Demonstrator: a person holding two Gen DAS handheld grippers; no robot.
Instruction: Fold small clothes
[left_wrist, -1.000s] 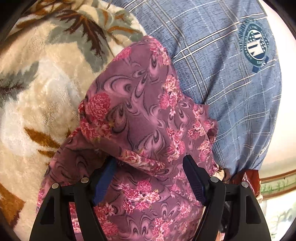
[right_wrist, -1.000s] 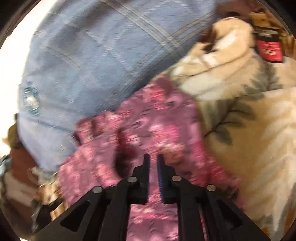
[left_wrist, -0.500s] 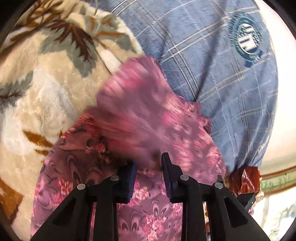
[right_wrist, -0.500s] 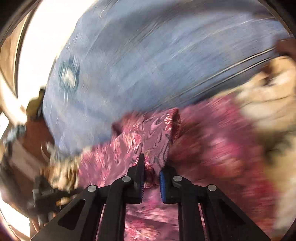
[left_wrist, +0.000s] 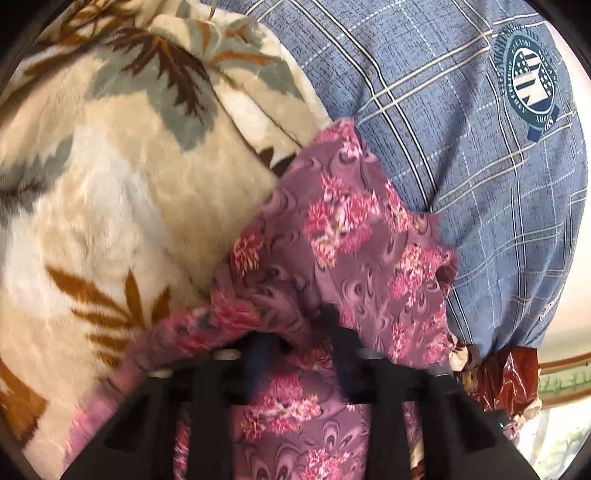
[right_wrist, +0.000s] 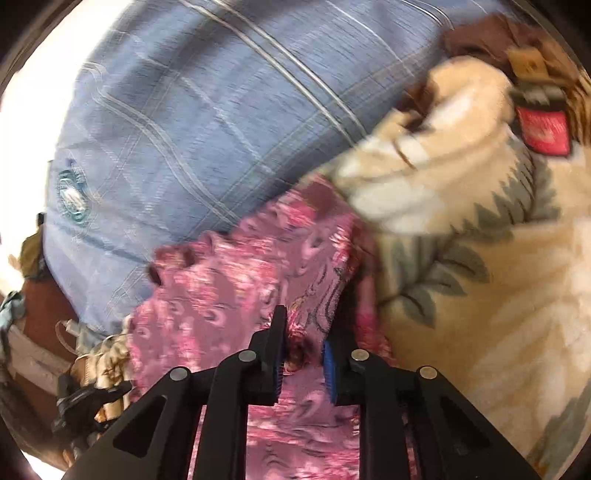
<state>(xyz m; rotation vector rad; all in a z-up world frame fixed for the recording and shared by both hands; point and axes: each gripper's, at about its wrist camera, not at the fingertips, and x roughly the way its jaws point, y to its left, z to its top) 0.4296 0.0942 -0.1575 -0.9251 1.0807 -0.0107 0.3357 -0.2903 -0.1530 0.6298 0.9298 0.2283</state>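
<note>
A small purple garment with pink flowers lies bunched on a cream leaf-print blanket, against a person's blue plaid shirt. My left gripper is closing on a gathered fold of it, and cloth drapes over the left finger and hides its tip. In the right wrist view the same garment rises in a ridge. My right gripper has a fold pinched between its blue pads, its jaws easing slightly apart. Both views are blurred by motion.
The person's shirt fills the space just behind the garment. The blanket spreads to the right, with a red-labelled jar at its far edge. A reddish-brown bag sits beside the person's waist.
The left jaws went from wide apart to narrow around the cloth, which now drapes over them. The right gripper took a fold between its pads and swung sideways with it.
</note>
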